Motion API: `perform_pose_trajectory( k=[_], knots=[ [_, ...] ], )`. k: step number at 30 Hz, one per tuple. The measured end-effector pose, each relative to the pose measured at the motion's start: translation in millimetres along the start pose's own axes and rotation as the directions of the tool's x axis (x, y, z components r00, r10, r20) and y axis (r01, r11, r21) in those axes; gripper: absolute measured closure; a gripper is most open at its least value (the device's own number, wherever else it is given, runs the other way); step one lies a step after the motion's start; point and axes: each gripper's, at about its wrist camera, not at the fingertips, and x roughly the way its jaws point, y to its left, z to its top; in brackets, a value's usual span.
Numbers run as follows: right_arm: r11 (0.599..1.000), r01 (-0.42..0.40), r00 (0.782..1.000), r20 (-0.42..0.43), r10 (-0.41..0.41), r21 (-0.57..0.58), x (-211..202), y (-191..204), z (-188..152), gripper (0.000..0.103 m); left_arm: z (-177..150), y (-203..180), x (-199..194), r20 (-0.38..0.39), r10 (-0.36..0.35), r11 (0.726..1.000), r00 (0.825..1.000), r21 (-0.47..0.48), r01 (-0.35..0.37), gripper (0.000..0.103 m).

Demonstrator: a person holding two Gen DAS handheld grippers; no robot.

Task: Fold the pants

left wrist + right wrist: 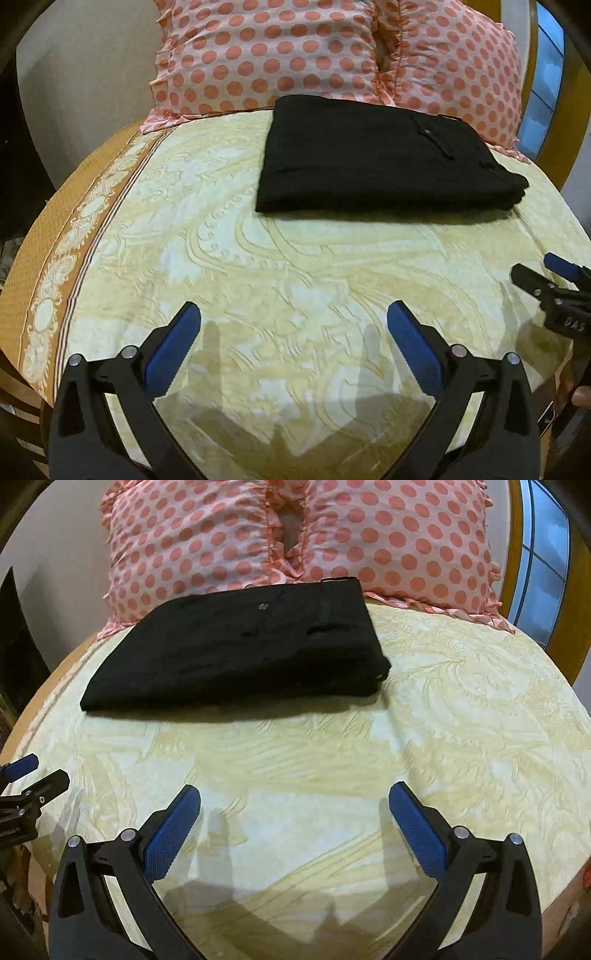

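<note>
Nearest the cameras, both tools were held above the bedspread with nothing between their fingers. The left gripper was seen from its own wrist view with its jaws spread wide, the blue ribbed pads angled outward over the cloth. The right gripper was found in the same condition in its own view, jaws wide apart and empty, its blue pads turned outward. Each tool was also caught at the edge of the other's view: the right one at the far right of the left wrist picture, the left one at the far left of the right wrist picture. Shadows of the fingers were cast on the fabric just beneath them.

The bed was covered by a cream and yellow bedspread with a swirling raised pattern; along its left side an orange-brown border band with pale medallions was seen.

Farther back, well apart from both grippers, the black pants were laid flat on the bedspread, folded into a compact rectangle of several layers. A small button was visible on the top surface. The far edge of the pants was set against two pink pillows with coral polka dots and frilled edges, placed side by side at the head of the bed.
</note>
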Motion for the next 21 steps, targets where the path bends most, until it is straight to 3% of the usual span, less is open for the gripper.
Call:
perform_pose_trajectory(
  k=[8,21],
  knots=[
    [0.999,0.037,0.999,0.025,-0.036,-0.034,-5,14,-16,0.001,-16,-8,3,-0.004,0.010,1.000,1.000,0.016,-0.010,0.002],
    [0.998,0.067,0.988,0.137,-0.066,-0.005,-12,17,-32,0.001,-32,-7,-3,0.115,0.038,0.999,0.993,-0.022,-0.036,0.002]
  ],
)
